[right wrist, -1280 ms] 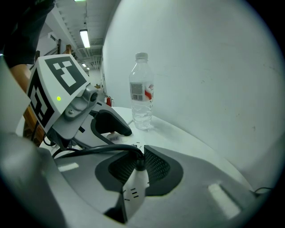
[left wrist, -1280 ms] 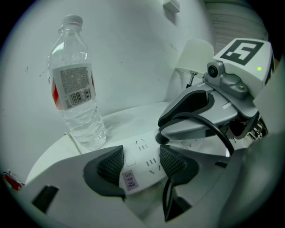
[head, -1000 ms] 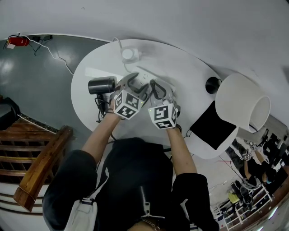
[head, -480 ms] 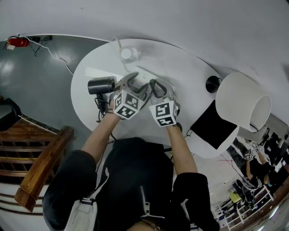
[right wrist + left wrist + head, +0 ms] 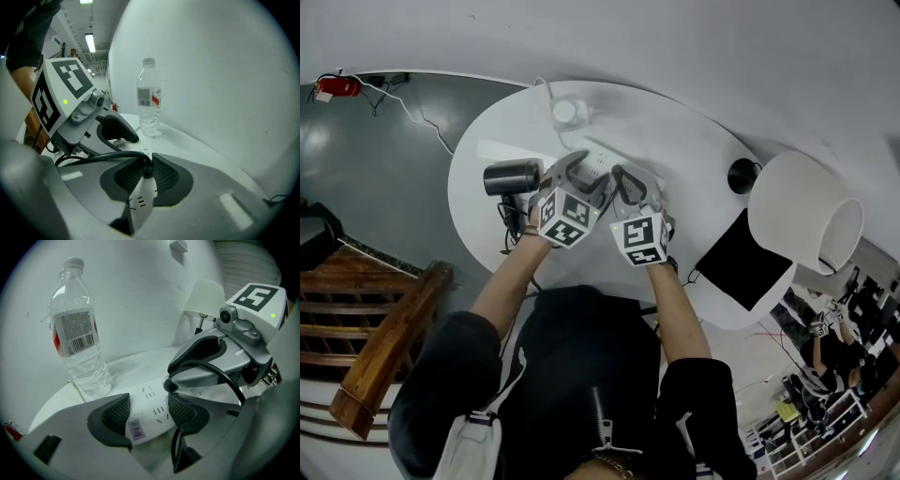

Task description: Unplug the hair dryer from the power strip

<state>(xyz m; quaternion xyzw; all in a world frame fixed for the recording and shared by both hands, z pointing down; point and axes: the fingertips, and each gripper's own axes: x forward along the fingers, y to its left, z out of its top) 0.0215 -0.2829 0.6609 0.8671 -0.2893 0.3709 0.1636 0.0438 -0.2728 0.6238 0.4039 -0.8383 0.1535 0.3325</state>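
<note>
Two grippers split the work: the left gripper point(image 5: 147, 417) pinches the strip point(image 5: 154, 399) to steady it on the table point(image 5: 694, 150), while the right gripper point(image 5: 146, 174) clamps the plug point(image 5: 147, 169), apparently seated in the strip. The dryer point(image 5: 511, 176) lies just left.

White oval counter point(image 5: 675, 141) carries a power strip point(image 5: 596, 165) at centre, a water bottle point(image 5: 566, 112) at 12 o'clock, a hair dryer point(image 5: 512, 177) at 9 o'clock.
</note>
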